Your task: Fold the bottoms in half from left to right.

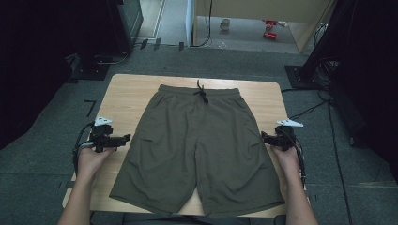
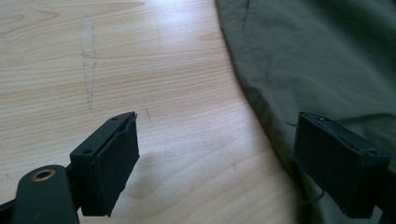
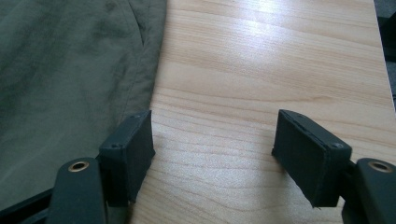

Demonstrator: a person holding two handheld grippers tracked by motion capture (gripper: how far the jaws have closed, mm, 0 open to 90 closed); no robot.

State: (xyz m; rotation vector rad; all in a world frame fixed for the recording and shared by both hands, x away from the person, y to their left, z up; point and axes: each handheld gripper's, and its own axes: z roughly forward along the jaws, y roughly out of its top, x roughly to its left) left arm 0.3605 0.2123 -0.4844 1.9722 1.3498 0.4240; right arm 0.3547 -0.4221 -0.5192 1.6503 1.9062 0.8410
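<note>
A pair of olive-green shorts (image 1: 199, 145) lies flat on the wooden table (image 1: 131, 89), waistband and drawstring at the far side. My left gripper (image 1: 126, 138) is held low at the shorts' left edge, pointing toward them. Its jaws are open over bare wood (image 2: 219, 140), and one jaw hangs above the hem of the shorts (image 2: 317, 56). My right gripper (image 1: 264, 137) sits at the shorts' right edge. It is open (image 3: 215, 135), with only wood between its jaws and the fabric (image 3: 70, 70) just beside one jaw.
The table's right edge (image 3: 378, 56) is close to the right gripper. Grey carpet surrounds the table, with cables (image 1: 309, 110) on the floor to the right, dark stands at both sides, and a mug (image 1: 225, 24) far behind.
</note>
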